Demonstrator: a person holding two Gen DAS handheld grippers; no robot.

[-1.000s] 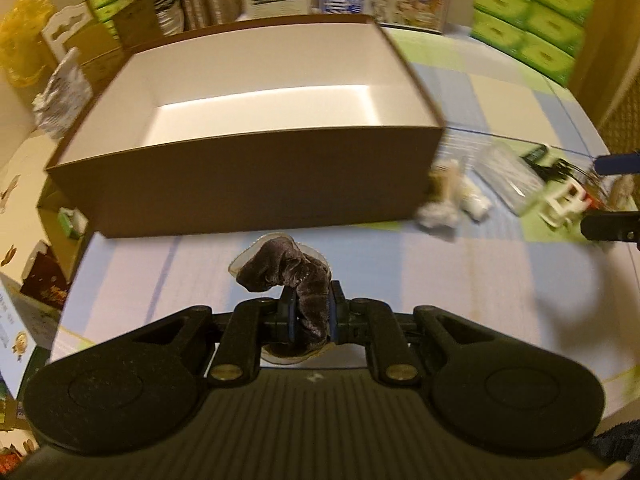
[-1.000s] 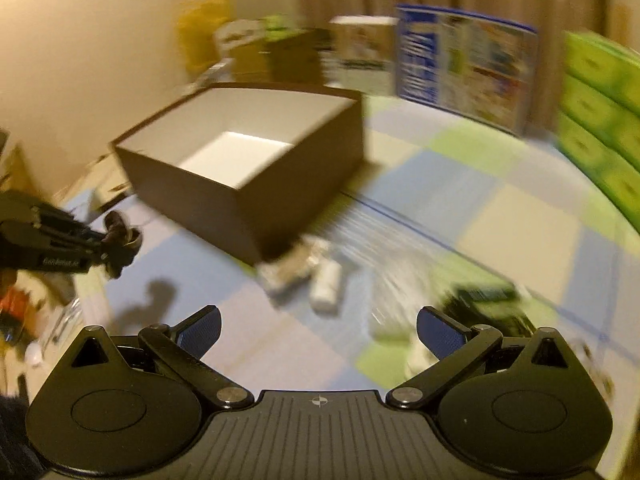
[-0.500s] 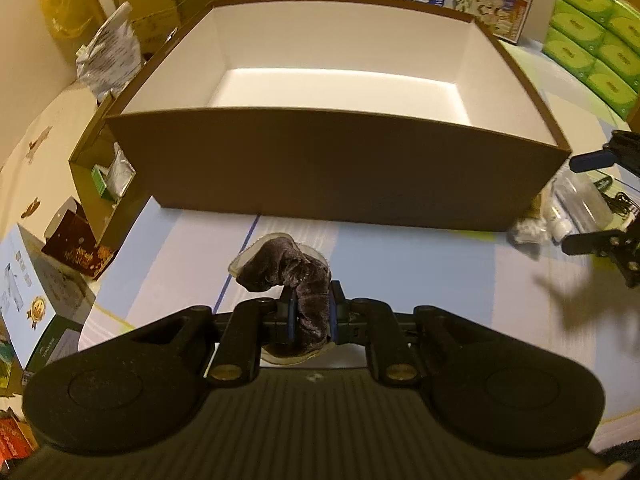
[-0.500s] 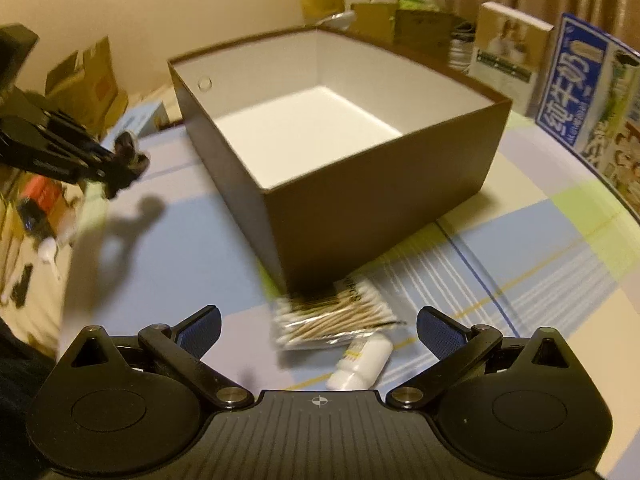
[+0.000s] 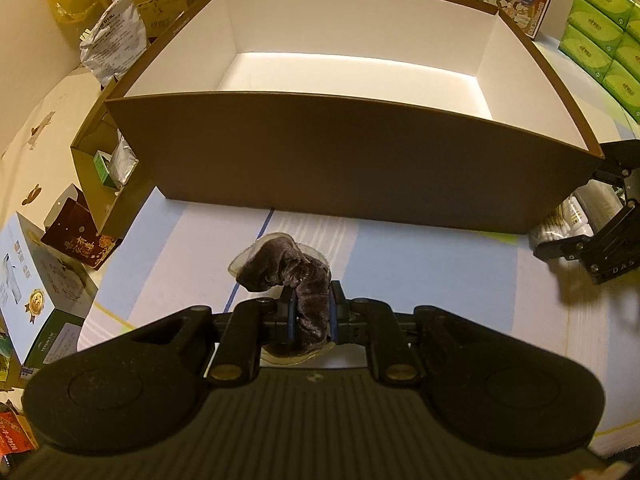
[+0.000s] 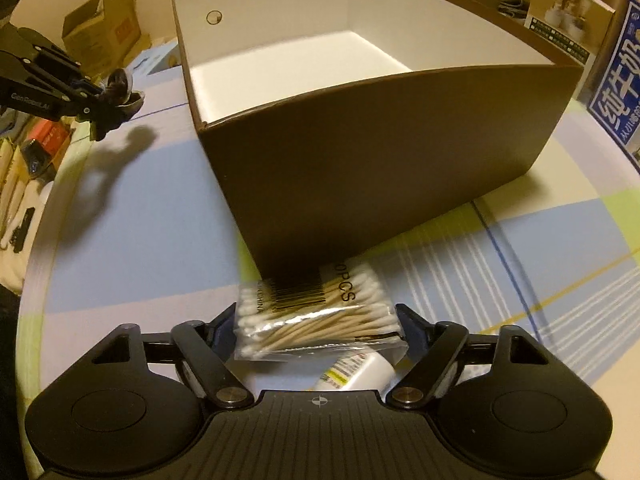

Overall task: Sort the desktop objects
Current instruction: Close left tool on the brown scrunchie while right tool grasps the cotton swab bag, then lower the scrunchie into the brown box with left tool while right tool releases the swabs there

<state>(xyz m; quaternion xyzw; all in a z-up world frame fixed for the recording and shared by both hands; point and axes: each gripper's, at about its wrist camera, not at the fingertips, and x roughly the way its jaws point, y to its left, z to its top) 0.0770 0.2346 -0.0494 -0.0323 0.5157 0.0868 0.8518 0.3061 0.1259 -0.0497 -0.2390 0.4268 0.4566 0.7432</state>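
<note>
- Your right gripper (image 6: 316,330) has dropped from a wide-open hover to the pack of cotton swabs (image 6: 316,312), and its jaws are closing with the pack between them; the pads look just at its ends, not yet clearly pressing.
- That suggests the pickup is starting.
- The pack is clear plastic, barcoded, lying on the mat against the brown box (image 6: 380,152), partly over a small white bottle (image 6: 356,374).
- Your left gripper (image 5: 312,314) stays clamped on a dark velvety scrunchie (image 5: 288,270), short of the empty box.
</note>
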